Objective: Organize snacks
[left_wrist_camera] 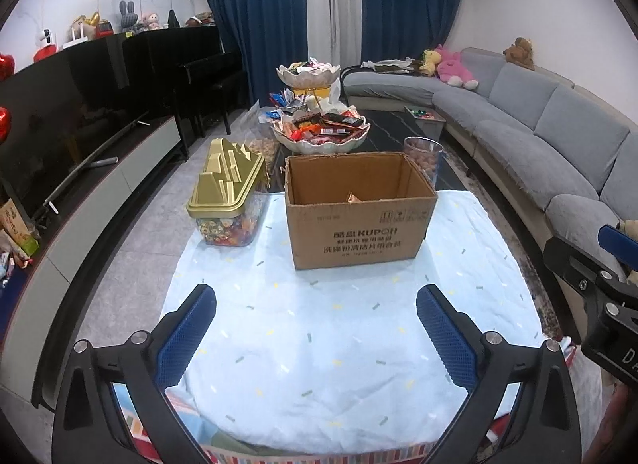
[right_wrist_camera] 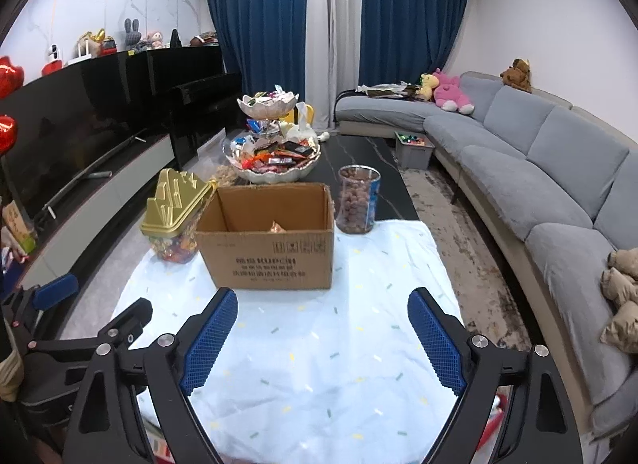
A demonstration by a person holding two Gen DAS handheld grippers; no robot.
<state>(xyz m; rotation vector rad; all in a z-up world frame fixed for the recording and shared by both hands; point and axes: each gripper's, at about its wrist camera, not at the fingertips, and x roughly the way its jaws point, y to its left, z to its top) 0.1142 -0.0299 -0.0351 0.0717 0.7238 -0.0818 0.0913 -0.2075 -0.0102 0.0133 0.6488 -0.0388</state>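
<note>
Both my tongs hang released over the cloth [left_wrist_camera: 319, 344], nothing between their pads. My left tongs [left_wrist_camera: 317, 338] show ribbed blue rubber pads [left_wrist_camera: 185, 340] on black angular arms; my right tongs [right_wrist_camera: 322, 340] match them, and each pair peeks into the other's view at the edge. That cloth is pale blue, soft and rumpled, flecked with small dashes, draped over the near end of the counter [right_wrist_camera: 371, 153], whose far end is dark veined stone.

At 12 o'clock in the left view stands the box [left_wrist_camera: 359, 220], plain brown corrugated card, open-topped, with one shiny wrapped snack [left_wrist_camera: 354, 197] inside. Just beside it at 10 o'clock sits a clear tub [left_wrist_camera: 229, 200] of bright sweets under a stepped gold lid. At 1 o'clock, behind the box, rises a clear round jar [right_wrist_camera: 358, 200] of brownish balls. Beyond at 12, a scalloped pale bowl [left_wrist_camera: 321, 137] heaped with glossy wrappers carries a smaller tier above. A grey plush sofa [right_wrist_camera: 538, 168] curves from 1 to 4.
</note>
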